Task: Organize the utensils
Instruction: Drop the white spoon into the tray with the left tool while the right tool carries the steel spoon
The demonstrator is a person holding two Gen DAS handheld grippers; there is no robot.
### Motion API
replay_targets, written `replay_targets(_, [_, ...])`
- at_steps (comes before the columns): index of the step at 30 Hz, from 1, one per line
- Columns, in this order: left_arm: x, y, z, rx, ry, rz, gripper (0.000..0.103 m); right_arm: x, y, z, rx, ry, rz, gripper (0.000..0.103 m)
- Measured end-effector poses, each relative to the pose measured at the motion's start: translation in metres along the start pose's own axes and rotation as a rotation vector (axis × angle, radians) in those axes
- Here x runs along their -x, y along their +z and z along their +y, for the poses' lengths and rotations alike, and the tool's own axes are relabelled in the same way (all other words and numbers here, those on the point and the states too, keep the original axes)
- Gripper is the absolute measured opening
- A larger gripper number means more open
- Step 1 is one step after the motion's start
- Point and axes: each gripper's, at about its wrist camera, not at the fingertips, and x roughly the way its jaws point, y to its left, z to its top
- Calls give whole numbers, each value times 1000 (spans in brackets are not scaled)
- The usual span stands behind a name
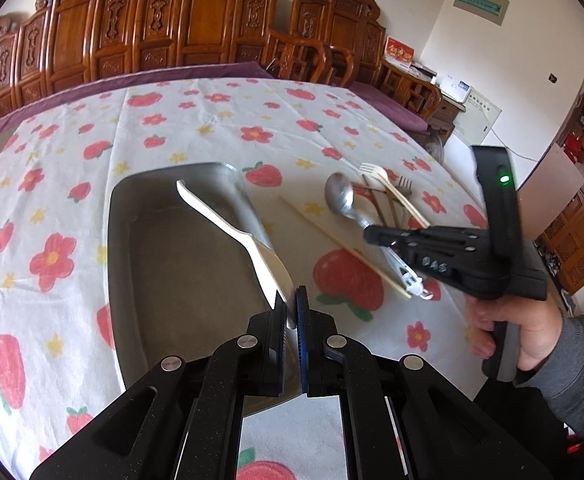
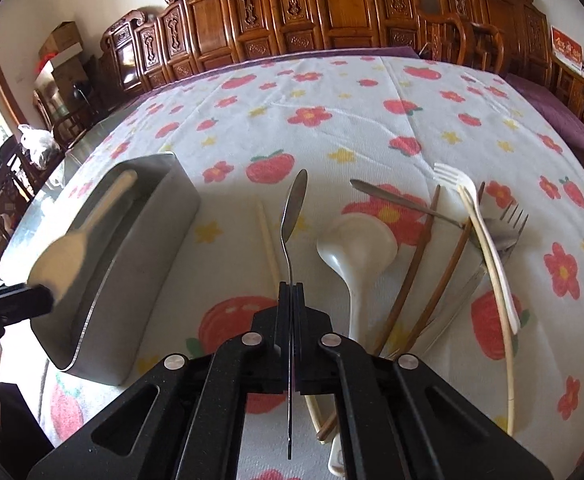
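My left gripper (image 1: 290, 304) is shut on the bowl end of a cream plastic spoon (image 1: 228, 228) and holds it over a grey metal tray (image 1: 164, 280), handle pointing away. From the right wrist view the spoon (image 2: 64, 256) hangs above the tray (image 2: 132, 256). My right gripper (image 2: 291, 292) is shut on the handle of a steel spoon (image 2: 292, 216), lifted above the cloth. In the left wrist view that gripper (image 1: 375, 236) holds the steel spoon (image 1: 341, 196).
On the strawberry-print cloth lie a white ladle (image 2: 351, 248), brown chopsticks (image 2: 415, 264), a pale chopstick (image 2: 268, 240), a white plastic fork (image 2: 479, 232), a metal fork (image 2: 507, 224) and a knife (image 2: 395, 200). Carved wooden chairs (image 2: 331, 12) stand behind.
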Motion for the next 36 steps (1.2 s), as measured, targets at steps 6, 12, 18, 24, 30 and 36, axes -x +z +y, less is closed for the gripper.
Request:
replay_targets(6, [-18, -3, 15, 45, 22, 65, 4, 22, 8, 10, 20, 27, -39, 2])
replay_targets(12, [-25, -4, 27, 97, 64, 97, 6, 40, 12, 28, 49, 59, -61, 2])
replay_targets(18, [-12, -5, 32, 109, 108, 74, 24, 52, 19, 52, 81, 84, -71, 2])
replay_targets(24, [11, 0, 36, 107, 150, 14, 38, 51, 26, 79, 102, 111, -66, 2])
replay_targets(30, [29, 0, 45, 109, 270, -41, 60, 38, 30, 104, 120, 134, -50, 2])
replay_targets(36, [41, 1, 64, 129, 340, -68, 69, 20, 37, 125, 120, 162, -35, 2])
